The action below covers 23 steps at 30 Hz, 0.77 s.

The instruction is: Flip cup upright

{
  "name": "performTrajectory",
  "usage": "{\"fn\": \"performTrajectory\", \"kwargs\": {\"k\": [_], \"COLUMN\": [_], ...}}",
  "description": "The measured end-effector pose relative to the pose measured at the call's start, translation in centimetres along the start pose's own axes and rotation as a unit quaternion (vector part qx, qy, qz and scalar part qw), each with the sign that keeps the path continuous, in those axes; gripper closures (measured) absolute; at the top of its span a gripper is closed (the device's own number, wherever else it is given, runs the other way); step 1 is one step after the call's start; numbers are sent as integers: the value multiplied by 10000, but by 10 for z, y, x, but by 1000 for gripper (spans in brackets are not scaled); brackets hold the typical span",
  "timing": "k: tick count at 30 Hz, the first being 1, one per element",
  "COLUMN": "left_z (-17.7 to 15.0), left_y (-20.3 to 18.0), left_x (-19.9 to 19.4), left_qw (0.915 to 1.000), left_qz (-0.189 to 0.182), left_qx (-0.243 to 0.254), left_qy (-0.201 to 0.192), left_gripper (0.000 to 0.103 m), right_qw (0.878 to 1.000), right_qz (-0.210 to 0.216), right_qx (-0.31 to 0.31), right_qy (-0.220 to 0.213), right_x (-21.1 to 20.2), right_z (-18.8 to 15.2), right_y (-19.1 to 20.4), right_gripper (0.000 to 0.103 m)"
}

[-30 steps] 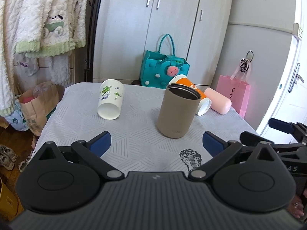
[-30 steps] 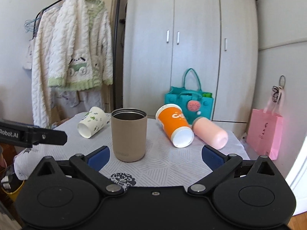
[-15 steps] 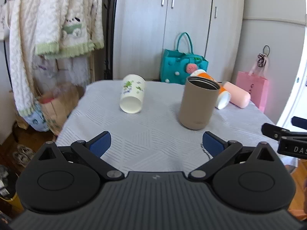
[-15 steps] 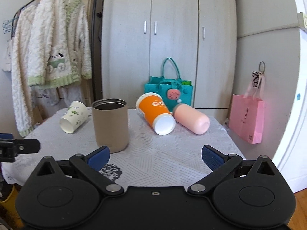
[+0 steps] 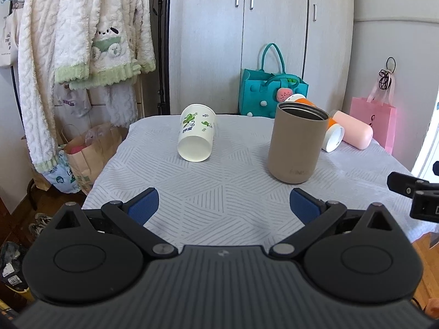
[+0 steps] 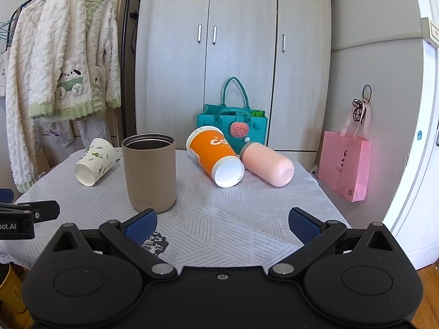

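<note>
A tan tumbler point(image 5: 297, 142) point(image 6: 149, 172) stands upright on the table, mouth up. A white paper cup with green prints point(image 5: 196, 136) point(image 6: 94, 161) lies on its side at the left. An orange cup point(image 6: 215, 159) point(image 5: 330, 134) and a pink cup point(image 6: 267, 164) point(image 5: 354, 133) lie on their sides at the right. My left gripper point(image 5: 223, 205) is open and empty above the table's near edge. My right gripper point(image 6: 222, 223) is open and empty, near the front right of the table.
The table point(image 5: 233, 181) has a grey patterned cloth. A teal bag point(image 6: 233, 127) and a wardrobe stand behind it. A pink bag point(image 6: 345, 164) hangs at the right. A clothes rack with a white cardigan point(image 5: 82, 41) and a paper bag point(image 5: 87, 150) stand at the left.
Both grippers have pulled back and risen from the table, so the cups look farther away. The cups have not moved. Both grippers stay open.
</note>
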<state>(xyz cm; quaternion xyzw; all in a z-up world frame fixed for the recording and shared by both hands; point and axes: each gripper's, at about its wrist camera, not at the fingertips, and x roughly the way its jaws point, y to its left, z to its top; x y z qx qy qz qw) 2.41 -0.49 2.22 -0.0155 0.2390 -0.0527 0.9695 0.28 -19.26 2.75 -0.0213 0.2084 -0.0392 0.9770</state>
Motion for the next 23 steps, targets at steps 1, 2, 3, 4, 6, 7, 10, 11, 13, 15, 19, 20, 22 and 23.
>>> {"fn": "performTrajectory", "kwargs": {"k": [1, 2, 3, 4, 6, 7, 10, 11, 13, 15, 19, 20, 22, 23], "left_z": [0, 1, 1, 2, 2, 1, 2, 2, 2, 2, 2, 2, 3, 3], "left_y": [0, 0, 1, 1, 0, 0, 1, 1, 2, 2, 1, 1, 2, 2], "left_x": [0, 0, -1, -1, -2, -2, -1, 0, 0, -1, -2, -4, -5, -5], "left_qw": [10000, 10000, 10000, 10000, 9998, 9998, 9998, 9999, 9999, 9999, 9998, 9997, 9997, 9997], "left_qz": [6, 22, 41, 55, 72, 85, 70, 56, 35, 36, 54, 57, 53, 58], "left_qx": [3, 12, 25, 34, 41, 47, 26, 7, -1, 1, -3, -22, -37, -37], "left_qy": [-9, -19, -37, -60, -152, -184, -166, -152, -143, -160, -212, -241, -256, -247], "left_gripper": [0, 0, 0, 0, 0, 0, 0, 0, 0, 0, 0, 0, 0, 0], "right_qw": [10000, 10000, 10000, 10000, 10000, 9999, 9998, 9998, 9998, 9998, 9998, 9998, 9998, 9998], "right_qz": [1, 5, 7, 0, -10, -8, 5, 3, -28, -62, -68, -68, -69, -67], "right_qx": [4, 10, 12, 6, 19, 51, 115, 115, 92, 72, 96, 97, 83, 73], "right_qy": [4, 3, 4, 3, -47, -111, -168, -166, -172, -176, -154, -150, -144, -142], "right_x": [1, 1, 1, 1, 0, -2, -3, -3, -4, -4, -4, -4, -4, -3], "right_z": [1, 0, 0, 1, 1, 1, 2, 2, 2, 2, 0, 0, -1, -1], "right_y": [0, 0, 0, 0, 0, 0, -1, -1, -1, -1, -1, -1, -1, -1], "right_gripper": [0, 0, 0, 0, 0, 0, 0, 0, 0, 0, 0, 0, 0, 0]}}
